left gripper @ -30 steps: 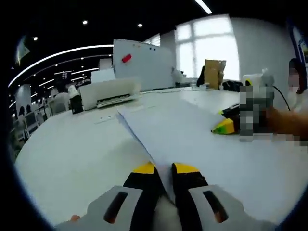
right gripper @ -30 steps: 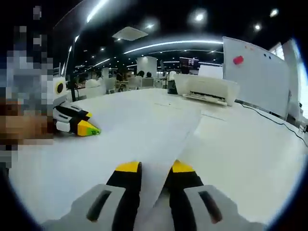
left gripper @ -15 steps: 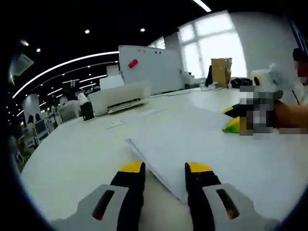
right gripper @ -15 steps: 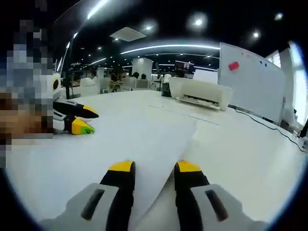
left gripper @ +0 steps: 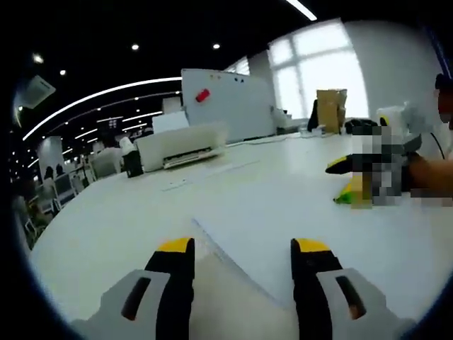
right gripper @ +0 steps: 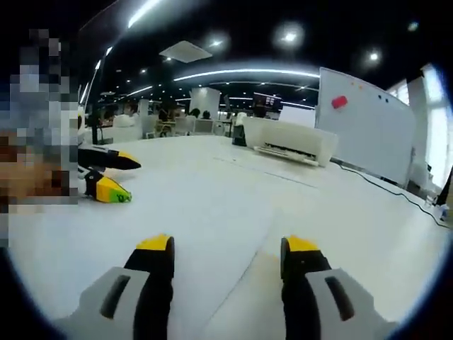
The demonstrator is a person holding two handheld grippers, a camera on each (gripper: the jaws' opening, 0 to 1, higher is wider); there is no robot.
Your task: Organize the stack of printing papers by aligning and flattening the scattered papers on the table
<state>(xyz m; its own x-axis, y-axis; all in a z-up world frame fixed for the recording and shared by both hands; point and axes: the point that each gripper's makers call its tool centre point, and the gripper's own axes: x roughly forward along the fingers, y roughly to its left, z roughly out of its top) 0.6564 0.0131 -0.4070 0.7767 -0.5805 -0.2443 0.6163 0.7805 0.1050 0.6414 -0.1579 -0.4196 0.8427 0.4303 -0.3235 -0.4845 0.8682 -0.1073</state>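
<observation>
Left gripper (left gripper: 242,249): jaws spread wide, nothing between them; a second ago they were pressed on the near corner of the paper stack (left gripper: 311,212), half a second ago partly parted, so the release is complete. Right gripper (right gripper: 228,248): jaws likewise spread wide and empty, having let go of the opposite corner over the same interval. Paper stack: lies flat on the white table (left gripper: 106,227), its near corner just ahead of the left jaws in the left gripper view, its edge running away between the jaw tips; in the right gripper view the sheets (right gripper: 198,205) spread ahead of the jaws and to their left, edges faint against the tabletop. Each gripper appears in the other's view at the far side of the stack, tips parted, touching or just above the sheets; which, cannot be told. Judgement: both corners released together suggests one squaring pass is finished and the sheets are set down; whether the edges are fully aligned cannot be told from these views, so a further pat or press may be needed. Mid-distance: a white printer (left gripper: 180,145) on the table beyond the stack. Farther: a whiteboard (left gripper: 223,103) with a red magnet, a cardboard box (left gripper: 330,108) near bright windows, ceiling light strips overhead.
</observation>
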